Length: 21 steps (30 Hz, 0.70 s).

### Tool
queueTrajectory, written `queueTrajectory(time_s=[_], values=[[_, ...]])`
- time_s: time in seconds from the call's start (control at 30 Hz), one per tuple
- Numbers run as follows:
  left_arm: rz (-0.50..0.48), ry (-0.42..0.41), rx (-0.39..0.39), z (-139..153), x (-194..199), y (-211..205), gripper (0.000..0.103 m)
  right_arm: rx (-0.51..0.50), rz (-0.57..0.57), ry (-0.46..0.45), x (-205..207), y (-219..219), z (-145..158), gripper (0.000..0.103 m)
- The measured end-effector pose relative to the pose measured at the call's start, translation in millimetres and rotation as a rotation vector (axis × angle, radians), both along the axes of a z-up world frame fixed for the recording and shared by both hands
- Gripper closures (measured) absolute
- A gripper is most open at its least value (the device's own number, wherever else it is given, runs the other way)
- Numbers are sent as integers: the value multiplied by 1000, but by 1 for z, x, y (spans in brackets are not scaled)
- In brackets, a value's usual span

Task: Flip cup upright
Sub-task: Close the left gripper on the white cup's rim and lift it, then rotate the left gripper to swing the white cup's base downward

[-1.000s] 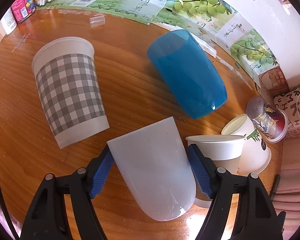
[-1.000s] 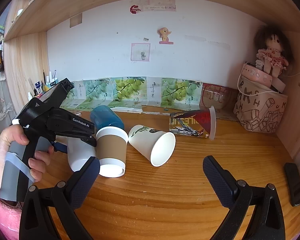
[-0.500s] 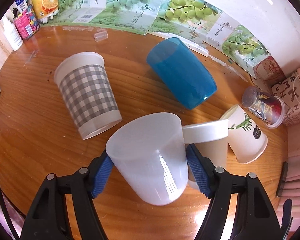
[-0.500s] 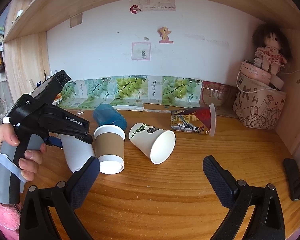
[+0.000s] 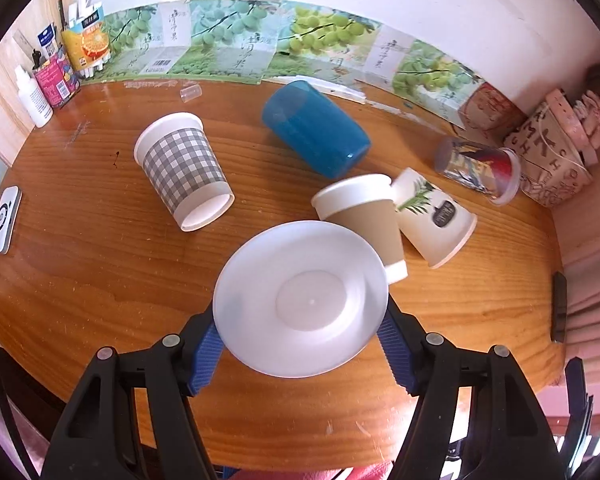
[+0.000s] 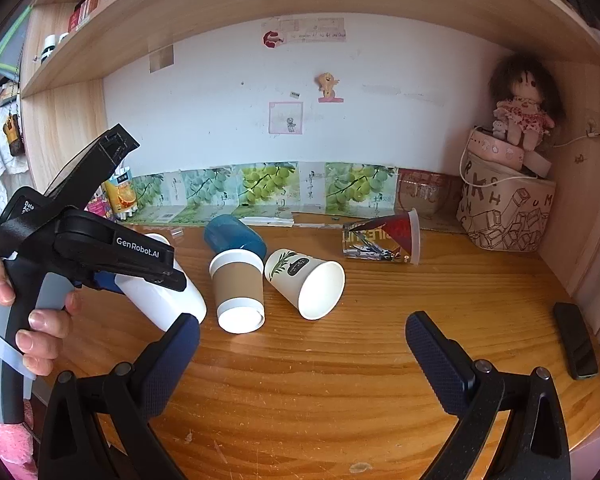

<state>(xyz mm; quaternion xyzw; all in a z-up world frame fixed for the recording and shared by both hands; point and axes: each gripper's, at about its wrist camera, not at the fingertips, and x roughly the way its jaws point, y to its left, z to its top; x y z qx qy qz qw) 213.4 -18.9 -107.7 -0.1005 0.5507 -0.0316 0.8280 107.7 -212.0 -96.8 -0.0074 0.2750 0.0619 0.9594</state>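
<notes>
Between left hand-held gripper (image 5: 300, 344) pads, white cup (image 5: 300, 298) clamped, right hand-held gripper (image 6: 300, 344) open

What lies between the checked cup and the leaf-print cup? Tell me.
The brown-sleeved cup lies between the checked cup and the leaf-print cup, touching the latter, in the left wrist view. Bare table fills the rest.

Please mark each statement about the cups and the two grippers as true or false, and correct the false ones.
1. The left gripper grips the white plastic cup. True.
2. The right gripper holds the brown-sleeved paper cup. False: it is open and holds nothing.
3. The blue cup stands upright. False: it lies on its side on the wooden table.
4. The checkered cup lies on its side. True.
5. The leaf-print paper cup lies beside the brown-sleeved paper cup. True.
</notes>
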Motion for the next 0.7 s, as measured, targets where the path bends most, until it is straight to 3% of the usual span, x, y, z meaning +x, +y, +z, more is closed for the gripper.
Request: queueTrajectory(time_s=[0.3,0.7], values=[[-102,-10,33,15,-38,-28,31,4,-29,-12,-32,-13,9,0],[-239,45,26,1,-91,-70,31,-10,-70,-6,-77,-33,9,0]])
